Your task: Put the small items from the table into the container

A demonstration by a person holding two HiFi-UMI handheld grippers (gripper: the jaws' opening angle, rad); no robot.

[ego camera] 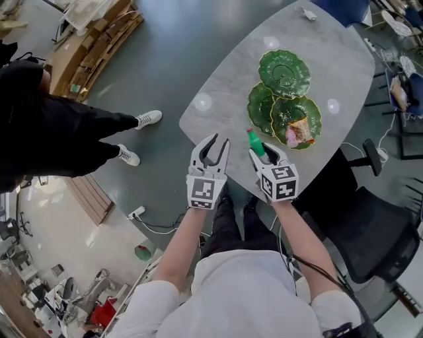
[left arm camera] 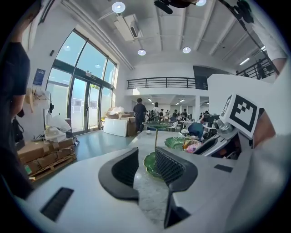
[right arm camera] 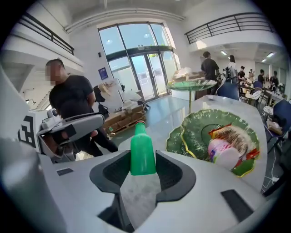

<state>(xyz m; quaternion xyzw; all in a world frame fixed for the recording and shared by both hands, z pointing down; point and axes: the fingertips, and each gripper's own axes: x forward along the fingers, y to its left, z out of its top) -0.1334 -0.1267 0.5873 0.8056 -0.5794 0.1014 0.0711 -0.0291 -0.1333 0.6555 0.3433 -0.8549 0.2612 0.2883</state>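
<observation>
A small green bottle (ego camera: 255, 142) (right arm camera: 142, 152) stands upright between the pads of my right gripper (ego camera: 262, 150) (right arm camera: 142, 166), which is shut on it and held above the near edge of the grey marble table (ego camera: 218, 99). Just beyond it is a tiered green leaf-shaped dish: a top plate (ego camera: 284, 71) and two lower plates (ego camera: 261, 105) (right arm camera: 200, 132). One lower plate holds a snack packet and a pink cup (ego camera: 299, 132) (right arm camera: 225, 152). My left gripper (ego camera: 215, 142) (left arm camera: 146, 161) is open and empty, to the left of the right one.
A person in black (ego camera: 59, 132) stands on the floor to the left of the table. A black office chair (ego camera: 370, 237) is at the right, near my right arm. A small white object (ego camera: 308, 13) lies at the table's far end. Cardboard on pallets (ego camera: 92, 46) sits at the back left.
</observation>
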